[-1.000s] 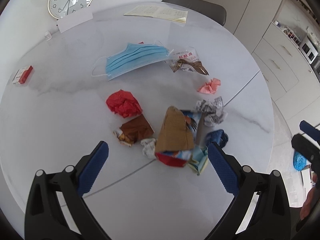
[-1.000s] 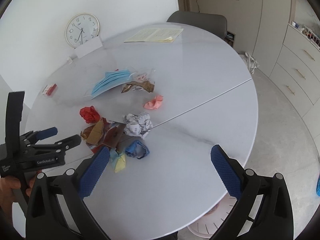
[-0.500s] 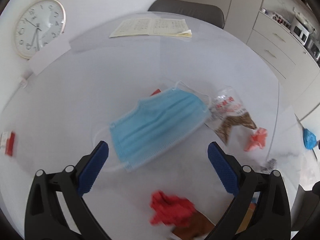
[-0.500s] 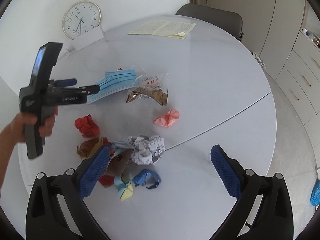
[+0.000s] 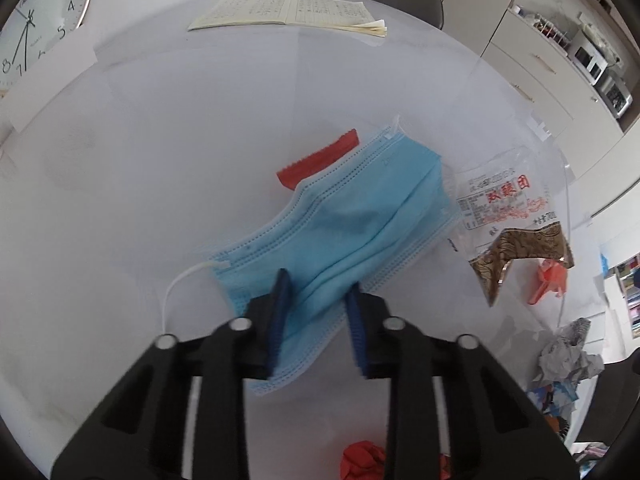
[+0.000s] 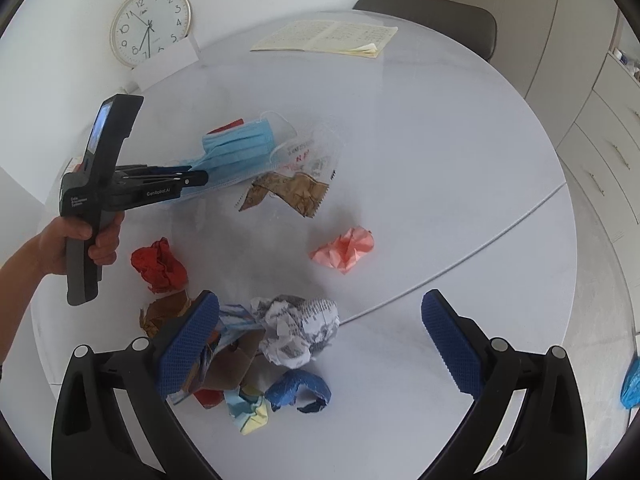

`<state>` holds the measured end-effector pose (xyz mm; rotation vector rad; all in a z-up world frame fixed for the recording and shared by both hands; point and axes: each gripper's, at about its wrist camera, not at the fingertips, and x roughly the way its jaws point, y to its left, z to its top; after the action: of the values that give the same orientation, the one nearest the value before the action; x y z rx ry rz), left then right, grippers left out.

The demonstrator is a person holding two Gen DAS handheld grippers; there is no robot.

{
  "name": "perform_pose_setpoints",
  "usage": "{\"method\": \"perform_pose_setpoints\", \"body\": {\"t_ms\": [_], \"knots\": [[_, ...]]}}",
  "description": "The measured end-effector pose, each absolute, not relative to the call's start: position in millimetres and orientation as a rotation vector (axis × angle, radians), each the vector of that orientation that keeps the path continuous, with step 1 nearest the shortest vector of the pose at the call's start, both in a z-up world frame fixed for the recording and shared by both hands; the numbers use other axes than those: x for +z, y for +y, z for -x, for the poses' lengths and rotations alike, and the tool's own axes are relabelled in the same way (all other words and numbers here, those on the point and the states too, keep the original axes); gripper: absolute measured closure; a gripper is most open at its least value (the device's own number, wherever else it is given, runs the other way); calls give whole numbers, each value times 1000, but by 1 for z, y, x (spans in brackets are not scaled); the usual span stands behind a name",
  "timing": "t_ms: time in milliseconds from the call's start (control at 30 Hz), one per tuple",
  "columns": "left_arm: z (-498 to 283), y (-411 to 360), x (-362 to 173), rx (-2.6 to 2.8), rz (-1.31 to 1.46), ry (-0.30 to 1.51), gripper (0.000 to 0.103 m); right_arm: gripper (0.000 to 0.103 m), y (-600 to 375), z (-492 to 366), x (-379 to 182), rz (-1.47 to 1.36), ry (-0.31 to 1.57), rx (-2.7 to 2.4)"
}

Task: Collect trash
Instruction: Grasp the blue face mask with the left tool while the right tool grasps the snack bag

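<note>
Right gripper (image 6: 320,344) wide open, holding nothing, over the trash pile near the table's (image 6: 440,152) front edge: crumpled newspaper (image 6: 298,330), red paper ball (image 6: 160,266). Left gripper (image 5: 316,300) closing, face mask (image 5: 352,220) bunched between its pads, mid-table. Snack wrapper (image 5: 508,216) just beside the mask. Notebook (image 6: 328,36) at far edge.

A face mask (image 6: 240,148) lay mid-table (image 6: 420,160), a wrapper (image 6: 296,184) just right of it, a notebook (image 6: 328,36) behind, crumpled paper (image 6: 296,328) in front.
</note>
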<state>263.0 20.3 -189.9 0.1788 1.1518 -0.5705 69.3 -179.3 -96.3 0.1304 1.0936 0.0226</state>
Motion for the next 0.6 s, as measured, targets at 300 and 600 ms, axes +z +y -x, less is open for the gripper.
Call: {"method": "perform_pose_setpoints", "body": {"t_ms": [300,600], "knots": [[-234,34,-160,-583,-107,1074,97,2,-180,-102,-87,-104,1046,45],[-190,69,-112,-498,-22,1002,97,2,-196,-171,-111,-147,1093,62]]}}
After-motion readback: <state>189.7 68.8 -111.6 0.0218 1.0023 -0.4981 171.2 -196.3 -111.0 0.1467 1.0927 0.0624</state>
